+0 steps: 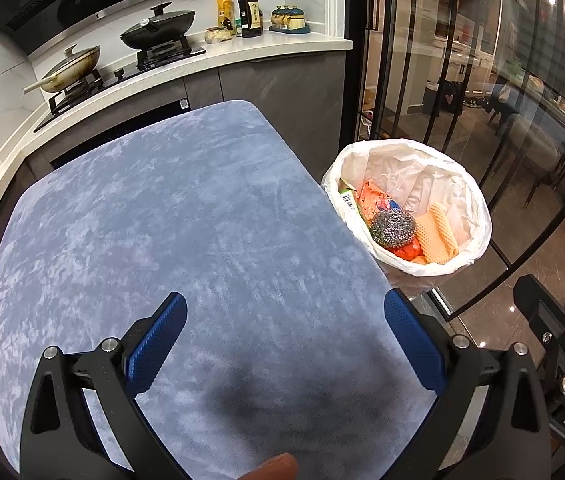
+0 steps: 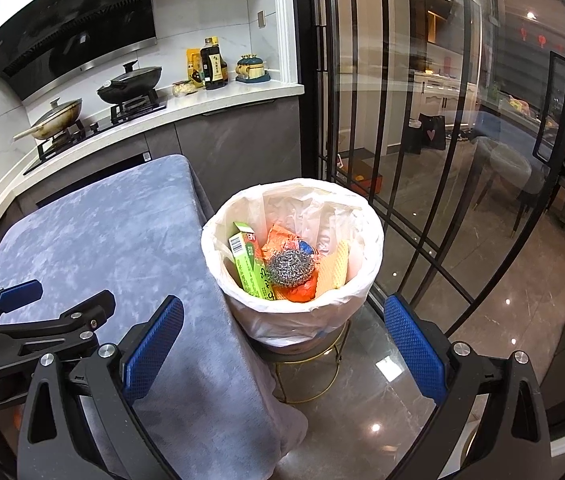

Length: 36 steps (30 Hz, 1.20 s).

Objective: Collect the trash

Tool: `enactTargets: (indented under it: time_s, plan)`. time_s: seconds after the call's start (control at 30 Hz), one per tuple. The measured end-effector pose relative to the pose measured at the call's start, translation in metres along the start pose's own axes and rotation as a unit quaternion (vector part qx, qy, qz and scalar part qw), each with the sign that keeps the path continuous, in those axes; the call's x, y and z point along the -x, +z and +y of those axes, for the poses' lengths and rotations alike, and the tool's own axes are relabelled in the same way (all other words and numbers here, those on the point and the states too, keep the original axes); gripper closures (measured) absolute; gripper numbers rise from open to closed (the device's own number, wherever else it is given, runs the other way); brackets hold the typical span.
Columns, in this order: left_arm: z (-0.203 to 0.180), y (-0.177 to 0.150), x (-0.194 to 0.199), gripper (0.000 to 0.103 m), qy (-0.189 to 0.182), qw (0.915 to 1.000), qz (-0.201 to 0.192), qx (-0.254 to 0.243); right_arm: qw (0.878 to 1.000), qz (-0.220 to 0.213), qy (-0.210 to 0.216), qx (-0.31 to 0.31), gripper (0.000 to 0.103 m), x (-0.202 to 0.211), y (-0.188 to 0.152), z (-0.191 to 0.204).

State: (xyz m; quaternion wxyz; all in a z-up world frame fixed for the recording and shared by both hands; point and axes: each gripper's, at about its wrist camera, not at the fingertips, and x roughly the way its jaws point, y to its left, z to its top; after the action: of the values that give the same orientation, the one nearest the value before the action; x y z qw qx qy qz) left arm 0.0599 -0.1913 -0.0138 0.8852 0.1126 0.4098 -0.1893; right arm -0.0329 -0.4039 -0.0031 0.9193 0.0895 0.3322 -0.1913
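Note:
A bin lined with a white bag (image 1: 478, 216) (image 2: 294, 312) stands to the right of a table under a blue-grey cloth (image 1: 170, 216) (image 2: 114, 236). In the bin lie a steel wool ball (image 1: 392, 227) (image 2: 290, 267), a green box (image 2: 248, 264), orange wrappers (image 2: 282, 238) and a yellow-orange waffle cloth (image 1: 438, 236) (image 2: 336, 268). My left gripper (image 1: 284, 340) is open and empty above the near part of the cloth. My right gripper (image 2: 282, 344) is open and empty, near the bin's front. The left gripper also shows in the right wrist view (image 2: 54, 300).
A kitchen counter (image 1: 282, 46) at the back carries a hob with two pans (image 1: 158, 30), bottles (image 1: 250, 12) and jars. Glass doors with black frames (image 2: 422, 140) stand right of the bin. The bin rests on a gold wire stand (image 2: 310, 372) on a glossy tiled floor.

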Motion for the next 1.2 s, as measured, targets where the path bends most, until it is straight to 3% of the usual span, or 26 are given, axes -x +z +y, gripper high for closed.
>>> enactTargets:
  time_s: [1.2]
  plan:
    - [-0.008,0.012,-0.024,0.009,0.013,0.9997,0.018,0.006,1.0,0.011,-0.002,-0.003,0.006,-0.024,0.008,-0.006]
